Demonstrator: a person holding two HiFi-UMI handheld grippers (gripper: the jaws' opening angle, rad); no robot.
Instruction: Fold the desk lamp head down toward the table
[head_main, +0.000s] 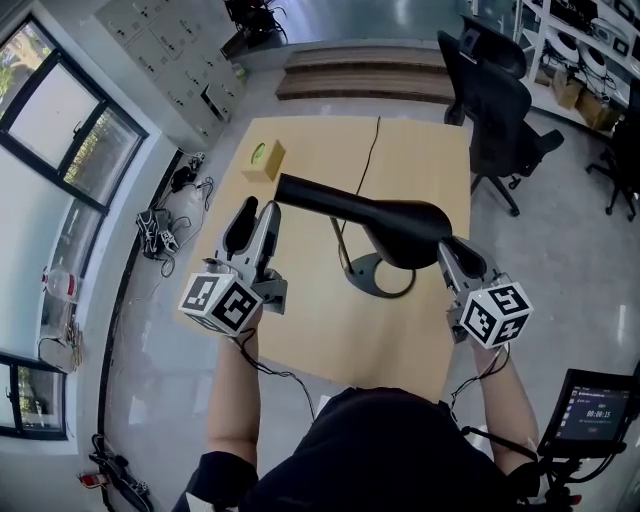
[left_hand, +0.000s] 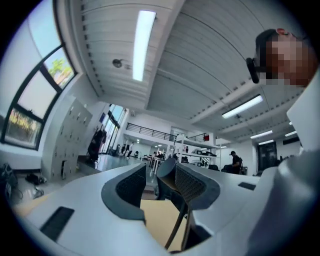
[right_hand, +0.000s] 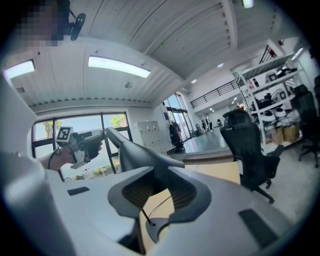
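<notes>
The right hand-held gripper (right_hand: 161, 175) is clenched on the lamp (head_main: 400, 218). The wide, dark end of the lamp head (head_main: 330, 200) fills the gap between its jaws. The left hand-held gripper (head_main: 260, 210) is released, with its jaws apart and nothing pinched. It sits just beside the narrow far tip of the head, but no view settles whether it touches.

The lamp stands near the middle of the surface (head_main: 330, 330). Its ring-shaped base (head_main: 372, 280) rests flat, thin rods rise from it, and the long head is raised above the wood, reaching toward the window side. It does not look folded down yet.

The lamp looks stiff throughout, a smooth black shell that could slip under hard pads. It is probably light up top, with the weight in the base. The joint is likely to resist, so the best place to push is the narrow far tip, where leverage is greatest. The wide end near the joint should stay braced so the base does not tip or skate. A flat squeeze across the narrow tip would sit better than one on the rounded bulge.

There is one lamp, two hand-held grippers, one thin cord (head_main: 371, 150) trailing to the far edge, and one small yellowish box (head_main: 264, 159) near the far left corner.
</notes>
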